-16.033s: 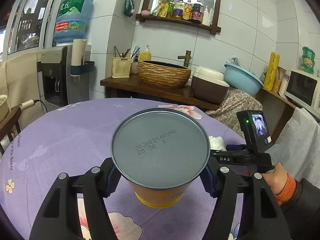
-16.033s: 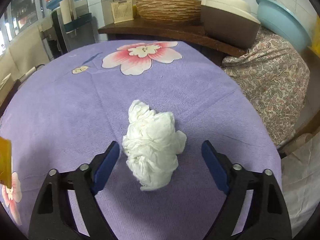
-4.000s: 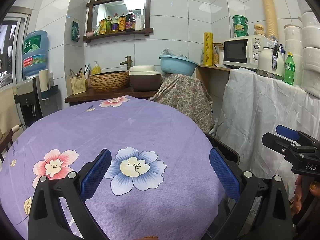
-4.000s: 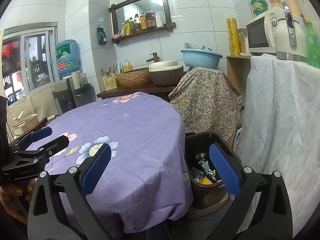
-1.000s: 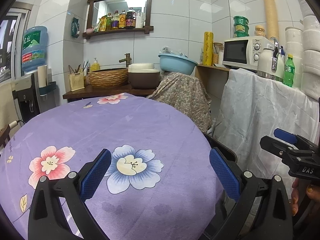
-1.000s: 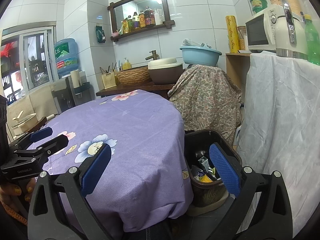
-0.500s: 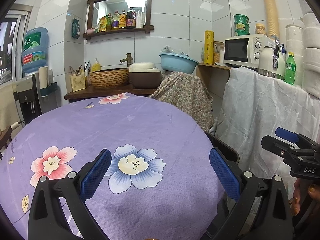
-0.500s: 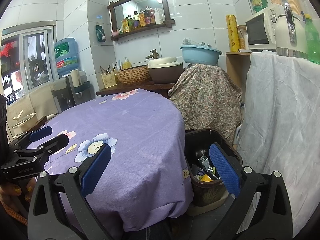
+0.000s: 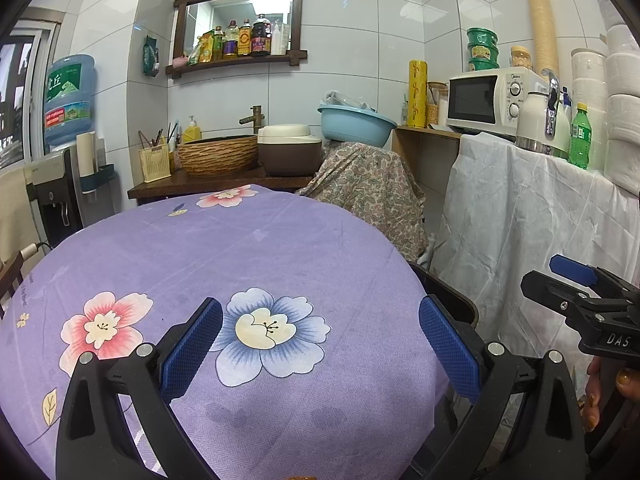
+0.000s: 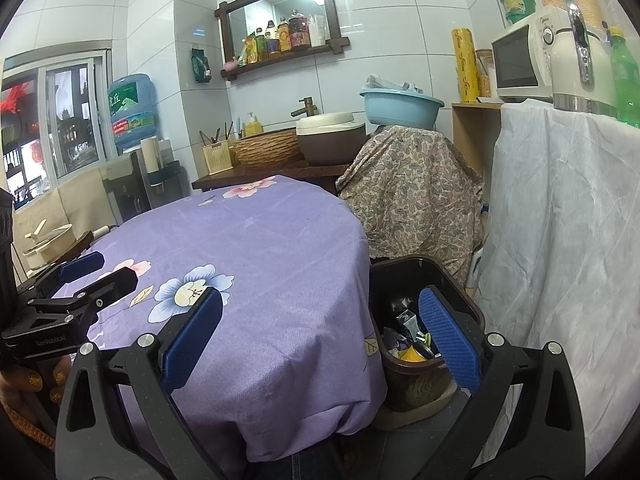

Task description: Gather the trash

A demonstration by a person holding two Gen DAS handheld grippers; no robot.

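The can and tissue have left the table (image 9: 280, 248); both tools now gape empty.

Table (image 9: 280, 240): ahead of and beneath the left gripper (image 9: 320, 344). Trash bin (image 10: 444, 276): on the floor beside the table's edge, below and ahead of the right gripper (image 10: 320, 328), trash (image 10: 408, 340) inside. Draped counter (image 10: 560, 220): right of the bin, microwave (image 10: 520, 60) on it. Basket (image 9: 218, 156): on the sideboard beyond the table.

Left gripper (image 9: 320, 344): black frame arms, silver screws, blue cross-hatched pads (image 9: 191, 347). Right gripper (image 10: 320, 340): same build; seen from the left camera, its body reads "DAS". Left handle reads "GenRobot.AI". Fingernails (image 10: 34, 379) carry gold glitter polish; an orange cuff (image 10: 24, 426) shows.
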